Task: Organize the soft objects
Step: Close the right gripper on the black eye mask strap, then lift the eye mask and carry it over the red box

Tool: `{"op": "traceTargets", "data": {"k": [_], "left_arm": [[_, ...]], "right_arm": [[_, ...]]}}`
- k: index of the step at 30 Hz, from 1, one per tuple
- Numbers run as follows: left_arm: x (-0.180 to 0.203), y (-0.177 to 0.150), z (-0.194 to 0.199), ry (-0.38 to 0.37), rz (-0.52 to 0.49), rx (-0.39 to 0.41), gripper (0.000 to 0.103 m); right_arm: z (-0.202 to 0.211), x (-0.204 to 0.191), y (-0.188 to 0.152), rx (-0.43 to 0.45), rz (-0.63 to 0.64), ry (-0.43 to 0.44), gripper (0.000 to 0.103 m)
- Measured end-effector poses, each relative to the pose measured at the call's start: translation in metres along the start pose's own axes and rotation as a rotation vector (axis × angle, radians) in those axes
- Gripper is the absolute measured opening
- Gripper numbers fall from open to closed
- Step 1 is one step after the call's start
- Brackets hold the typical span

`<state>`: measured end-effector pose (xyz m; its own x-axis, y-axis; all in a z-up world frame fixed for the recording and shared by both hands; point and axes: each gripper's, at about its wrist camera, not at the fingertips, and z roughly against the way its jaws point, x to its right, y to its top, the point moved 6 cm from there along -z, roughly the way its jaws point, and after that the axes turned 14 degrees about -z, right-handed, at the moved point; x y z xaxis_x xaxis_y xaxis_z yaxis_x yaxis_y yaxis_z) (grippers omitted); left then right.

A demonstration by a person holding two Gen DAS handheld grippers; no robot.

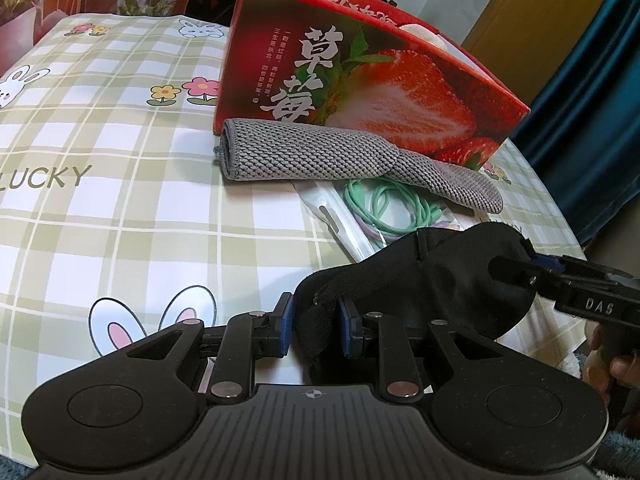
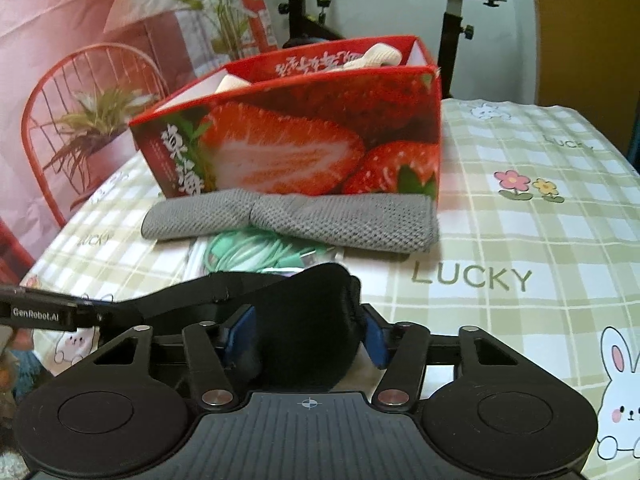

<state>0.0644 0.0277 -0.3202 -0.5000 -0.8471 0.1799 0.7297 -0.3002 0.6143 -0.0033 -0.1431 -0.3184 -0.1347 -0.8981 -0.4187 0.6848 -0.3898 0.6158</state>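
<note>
Closest to the camera in the left wrist view, low in the middle of the frame, the left gripper [image 1: 314, 330] is pinched shut on the strap end of a black eye mask [image 1: 452, 280]. The mask stretches from there toward the right edge of the frame, where the right gripper [image 1: 516, 270] comes in from the side at its other end. In the right wrist view that gripper [image 2: 308, 338] has the puffy part of the mask [image 2: 304, 320] sitting between its two blue pads, which look like they squeeze it on both sides. So the mask hangs between the two tools, its long way running from one to the other, just above the checked tablecloth [image 1: 120, 208]. Past it, higher in the frame, lie a pack of green hair ties [image 1: 380, 204], then a folded grey cloth [image 1: 320, 152], then the red strawberry box [image 1: 360, 80] with pale soft things already inside. The box is straight ahead of both tools, and I think the mask goes there next
</note>
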Motion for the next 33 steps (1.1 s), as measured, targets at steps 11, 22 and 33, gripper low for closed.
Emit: {"op": "traceTargets", "data": {"k": [11,22,33], "left_arm": [[0.011,0.001,-0.003,0.004,-0.063,-0.01,0.039],[0.001,-0.004,0.007,0.056,-0.033,-0.049,0.051],[0.009,-0.008,0.007,0.021,-0.047,-0.07,0.061]], "right_arm": [[0.002,0.012,0.001,0.008,-0.021,-0.031,0.021],[-0.009,0.012,-0.014,-0.056,0.003,-0.075,0.015],[-0.01,0.013,-0.015,-0.06,0.003,-0.08,0.015]]}}
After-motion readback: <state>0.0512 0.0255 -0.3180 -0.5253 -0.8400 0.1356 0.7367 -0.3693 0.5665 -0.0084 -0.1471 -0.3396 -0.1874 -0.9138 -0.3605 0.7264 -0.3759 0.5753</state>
